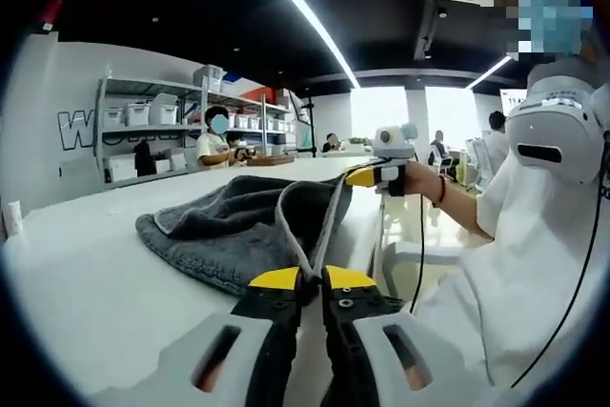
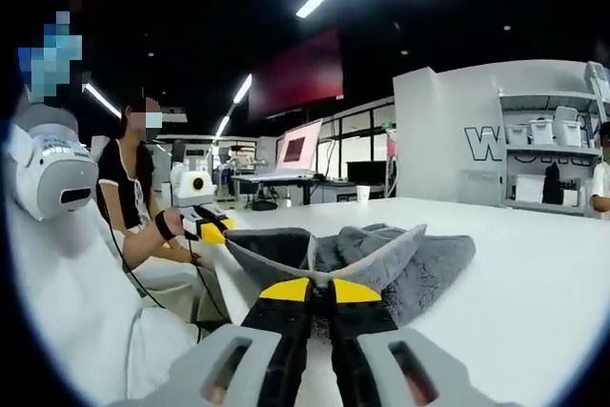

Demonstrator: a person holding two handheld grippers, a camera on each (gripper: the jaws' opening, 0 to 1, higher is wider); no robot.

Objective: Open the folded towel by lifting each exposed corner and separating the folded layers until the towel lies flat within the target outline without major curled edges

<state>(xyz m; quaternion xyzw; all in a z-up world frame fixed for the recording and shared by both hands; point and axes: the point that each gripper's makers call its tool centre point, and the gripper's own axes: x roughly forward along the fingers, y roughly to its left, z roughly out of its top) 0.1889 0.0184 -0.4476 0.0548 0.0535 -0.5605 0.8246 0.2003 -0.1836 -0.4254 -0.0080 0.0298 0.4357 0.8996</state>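
Observation:
A grey towel (image 1: 229, 235) with a paler hem lies bunched on the white table (image 1: 86, 283). One hemmed edge is lifted and stretched between the two grippers. My left gripper (image 1: 311, 279) is shut on the near end of that edge. My right gripper (image 1: 367, 176), held in a hand, pinches the far corner. In the right gripper view the towel (image 2: 419, 264) heaps to the right on the table (image 2: 534, 274). There my right gripper (image 2: 320, 290) is shut on the hem, and the left gripper (image 2: 214, 229) holds the other corner at the table's edge.
The person holding the grippers, in white clothing (image 1: 534, 264), stands along the table's edge. Shelves with white bins (image 1: 162, 116) line the far wall, with a seated person (image 1: 217, 140) in front. A white cup (image 2: 363, 193) stands on the far side of the table.

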